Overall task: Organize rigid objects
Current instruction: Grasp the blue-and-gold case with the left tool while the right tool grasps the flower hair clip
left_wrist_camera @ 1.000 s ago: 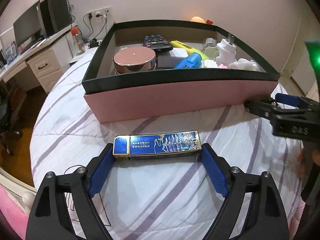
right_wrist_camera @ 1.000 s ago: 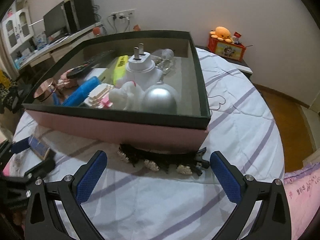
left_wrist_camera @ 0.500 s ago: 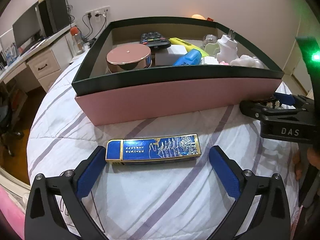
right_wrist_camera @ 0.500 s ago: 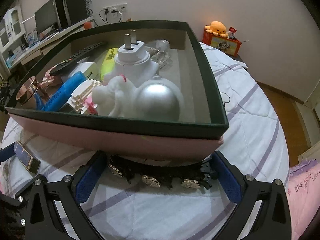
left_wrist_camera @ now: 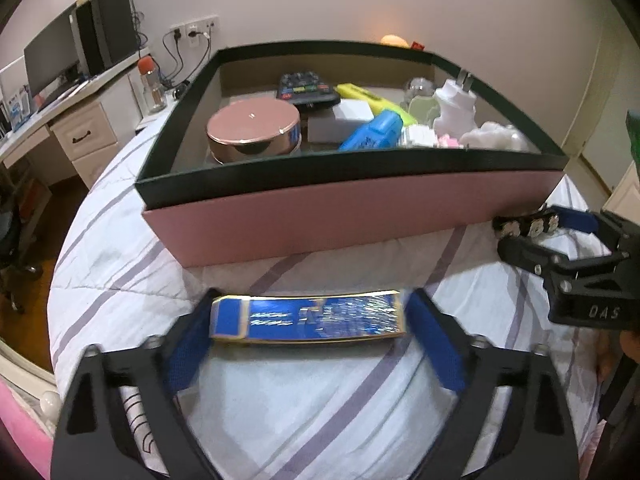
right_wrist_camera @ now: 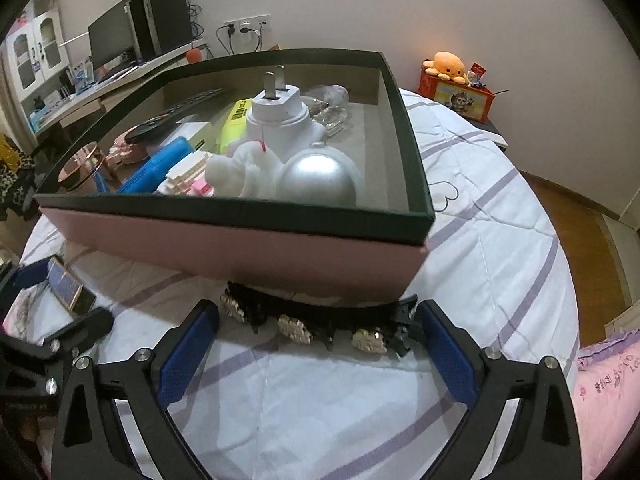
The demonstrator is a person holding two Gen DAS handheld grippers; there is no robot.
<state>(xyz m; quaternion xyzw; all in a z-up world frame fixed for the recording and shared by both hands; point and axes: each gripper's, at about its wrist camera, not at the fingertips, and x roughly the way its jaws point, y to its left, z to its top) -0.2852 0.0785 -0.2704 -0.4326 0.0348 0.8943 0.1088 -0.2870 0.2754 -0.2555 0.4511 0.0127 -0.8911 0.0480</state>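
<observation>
A flat blue and gold box [left_wrist_camera: 308, 320] lies on the striped bedspread in front of a pink storage box with a dark green rim [left_wrist_camera: 348, 166]. My left gripper [left_wrist_camera: 310, 304] is closing on the blue box, with its blue pads against both short ends. In the right wrist view a black hair clip with shiny ornaments [right_wrist_camera: 320, 316] lies against the storage box's front wall [right_wrist_camera: 224, 248]. My right gripper [right_wrist_camera: 318, 312] stands wide open around the clip, one pad just outside each end. The clip [left_wrist_camera: 528, 230] also shows at the right of the left wrist view.
The storage box holds a rose-gold round tin [left_wrist_camera: 252, 128], a remote [left_wrist_camera: 306, 88], a white plug [right_wrist_camera: 280, 120], a silver ball [right_wrist_camera: 320, 176] and other small items. A desk with a monitor [left_wrist_camera: 48, 60] stands left, and a pink pillow [right_wrist_camera: 608, 400] lies at the right.
The left jaws opened wide off the blue box, then came back in onto its ends. The right gripper moved forward until the hair clip lay between its pads.
</observation>
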